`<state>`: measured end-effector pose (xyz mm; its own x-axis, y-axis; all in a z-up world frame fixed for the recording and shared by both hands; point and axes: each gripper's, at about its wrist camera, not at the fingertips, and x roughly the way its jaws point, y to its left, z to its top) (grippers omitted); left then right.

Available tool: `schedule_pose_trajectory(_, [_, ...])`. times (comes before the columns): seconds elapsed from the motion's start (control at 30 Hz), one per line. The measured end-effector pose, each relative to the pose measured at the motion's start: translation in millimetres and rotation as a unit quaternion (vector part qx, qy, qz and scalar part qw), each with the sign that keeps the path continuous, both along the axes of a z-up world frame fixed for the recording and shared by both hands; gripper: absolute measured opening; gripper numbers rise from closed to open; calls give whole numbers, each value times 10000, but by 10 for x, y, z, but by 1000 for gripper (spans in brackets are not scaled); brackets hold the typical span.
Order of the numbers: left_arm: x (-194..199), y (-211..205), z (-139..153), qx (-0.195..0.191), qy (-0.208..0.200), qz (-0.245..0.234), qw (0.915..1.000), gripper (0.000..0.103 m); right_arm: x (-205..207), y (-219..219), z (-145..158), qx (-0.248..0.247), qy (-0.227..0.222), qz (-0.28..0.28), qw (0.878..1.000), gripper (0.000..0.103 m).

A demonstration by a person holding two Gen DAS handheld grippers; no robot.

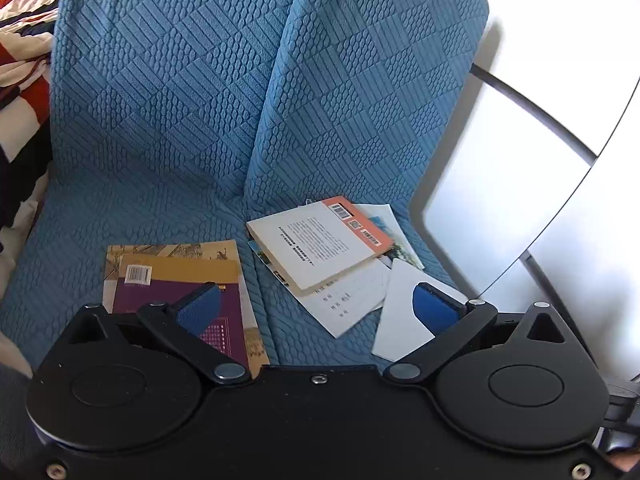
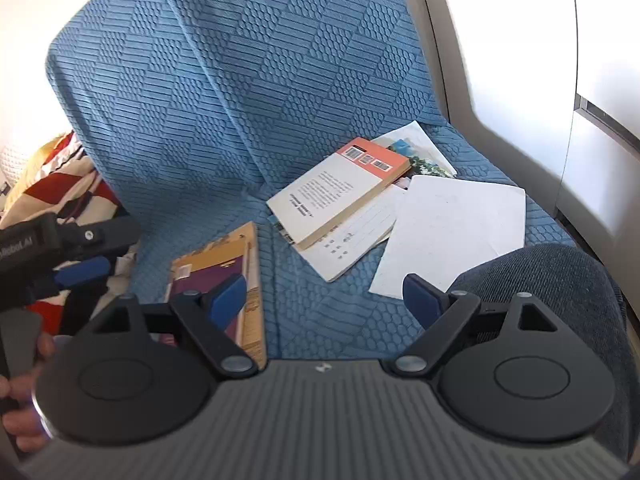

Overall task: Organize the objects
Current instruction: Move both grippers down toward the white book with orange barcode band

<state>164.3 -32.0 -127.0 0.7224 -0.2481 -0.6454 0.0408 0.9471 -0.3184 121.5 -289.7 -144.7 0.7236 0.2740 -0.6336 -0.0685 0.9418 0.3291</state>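
On a blue quilted sofa seat (image 1: pixel 160 208) lie two book piles. A purple and yellow book (image 1: pixel 176 280) rests on a larger tan one at the left. At the right a white book with an orange back strip (image 1: pixel 320 244) lies on booklets and a loose white sheet (image 1: pixel 404 320). My left gripper (image 1: pixel 318 312) hovers open above the seat between the piles, with nothing between its blue pads. My right gripper (image 2: pixel 324 300) is open too, over the purple book (image 2: pixel 212 276), the white book (image 2: pixel 340 196) and the sheet (image 2: pixel 452 224). The left gripper (image 2: pixel 80 264) shows at that view's left edge.
A striped red, white and dark cloth (image 1: pixel 20 64) lies left of the sofa. A dark blue cushioned armrest (image 2: pixel 560 280) sits at the right front. A white wall and panel (image 1: pixel 540 160) stand to the right. A hand (image 2: pixel 20 420) holds the left gripper's handle.
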Motion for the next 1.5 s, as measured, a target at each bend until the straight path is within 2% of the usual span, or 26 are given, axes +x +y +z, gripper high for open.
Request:
schedule_pose_trajectory(0.07, [71, -3, -88, 4, -18, 55, 10000, 102, 57, 42, -17, -153, -109, 35, 9998, 87])
schedule_pose_trajectory(0.33, [391, -49, -400, 173, 77, -47, 9998, 102, 355, 177, -133, -48, -141, 175, 9997, 87])
schedule_pose_trajectory(0.47, [466, -11, -451, 156, 31, -119, 9998, 102, 461, 216, -224, 265, -179, 80, 9995, 87])
schedule_pose_trajectory(0.57, [511, 46, -496, 12, 66, -45, 10000, 102, 562, 263, -316, 323, -39, -21, 9995, 87])
schedule_pose_trajectory(0.8, [734, 106, -604, -50, 268, 1, 9996, 102, 771, 380, -400, 390, 88, 136, 9991, 87])
schedule_pose_trajectory(0.97, [950, 122, -743, -43, 491, -32, 9988, 102, 1036, 364, -473, 536, 460, 110, 9974, 87])
schedule_pose_trajectory(1.1, [1106, 169, -806, -169, 566, 32, 9982, 102, 1222, 418, -479, 439, 631, 153, 9969, 86])
schedule_pose_trajectory(1.27, [1271, 219, -865, -262, 643, 82, 9976, 102, 1460, 431, -592, 617, 786, 104, 9949, 86])
schedule_pose_trajectory(1.37, [1360, 228, -917, -341, 745, 97, 9966, 102, 1594, 390, -679, 928, 1027, -53, 9904, 86])
schedule_pose_trajectory(1.5, [1497, 223, -993, -400, 884, 143, 9952, 102, 1714, 380, -714, 1094, 1015, -230, 9885, 86])
